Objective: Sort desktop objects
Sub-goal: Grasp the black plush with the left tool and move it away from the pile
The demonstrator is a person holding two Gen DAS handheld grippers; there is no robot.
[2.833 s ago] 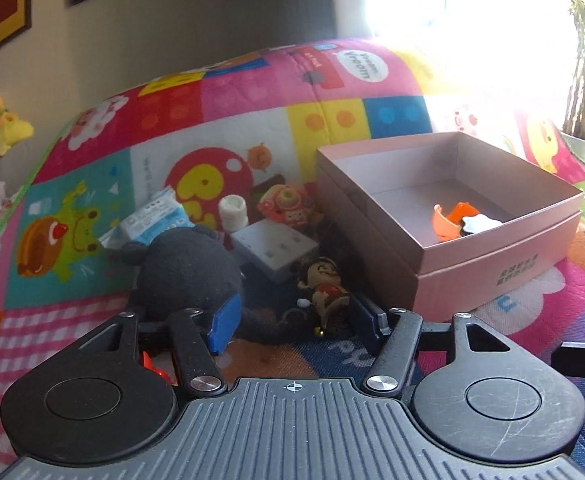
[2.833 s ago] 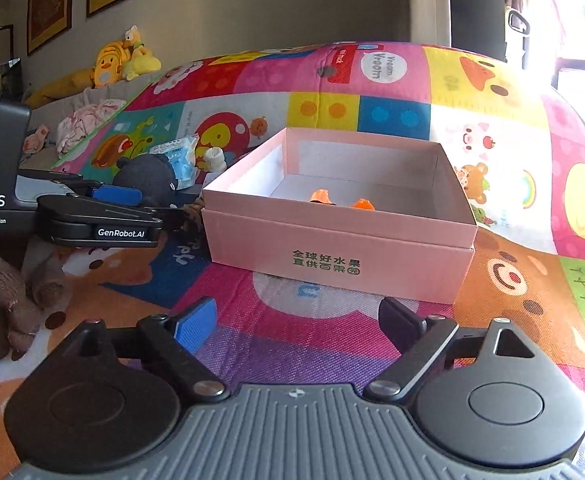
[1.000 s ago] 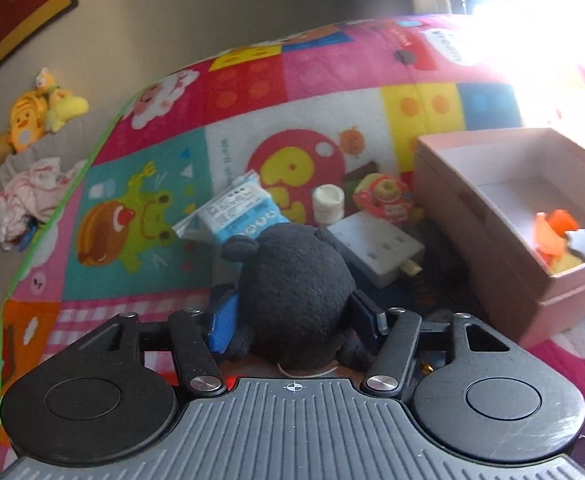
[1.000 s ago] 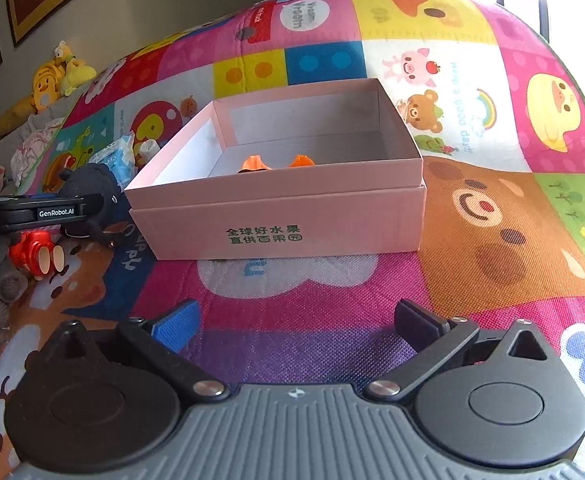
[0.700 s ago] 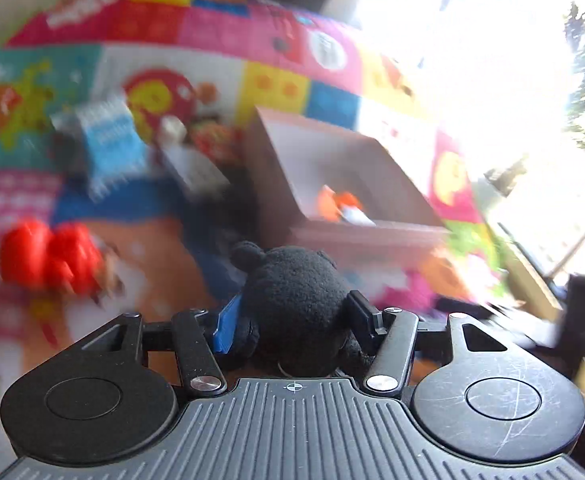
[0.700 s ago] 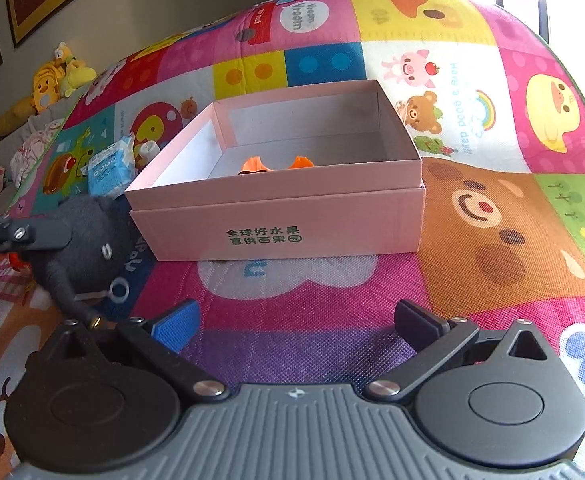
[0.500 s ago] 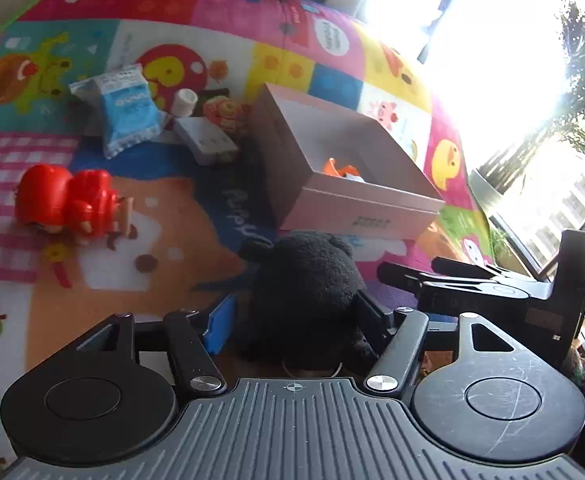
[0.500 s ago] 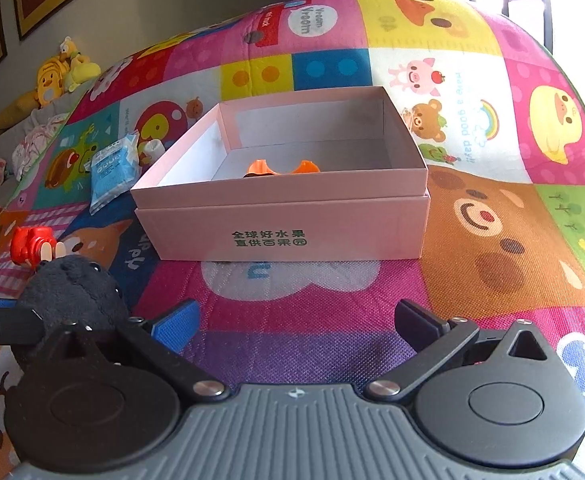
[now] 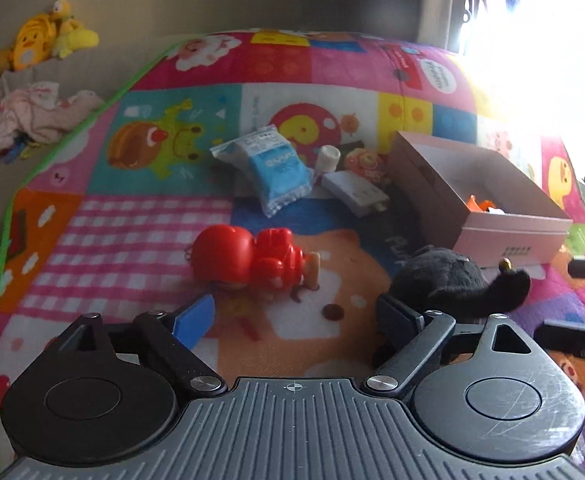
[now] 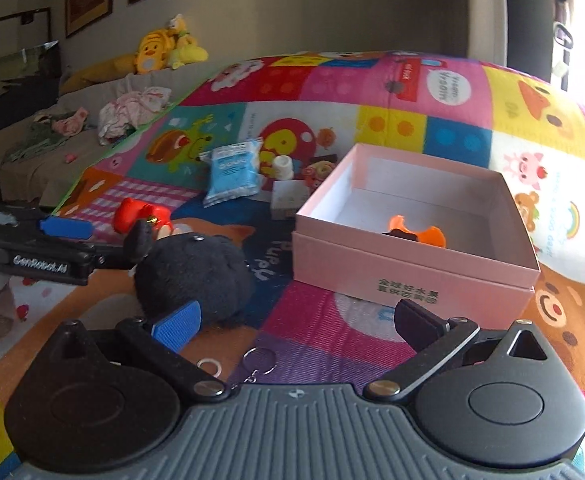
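A: What does the writing say?

B: The left gripper [image 10: 64, 236] carries "GenRobot.AI" in white on its side. The pink box [image 10: 412, 276] has green Chinese characters on its front wall, too small to read surely. The play mat [image 10: 372, 92] has a bubble reading "Vroom Vroom", upside down.

A: And the grippers?

B: The left gripper's jaws have just been opening and stand wide, with nothing between them. The black plush toy [image 9: 448, 280] lies on the mat just beside its right finger, near the box's front. The right gripper [image 10: 296, 322] is wide open and holds nothing.

A: Other things?

B: A red toy [image 9: 252, 258], a blue packet [image 9: 276, 168] with print I cannot read, and orange pieces [image 10: 416, 232] in the box.
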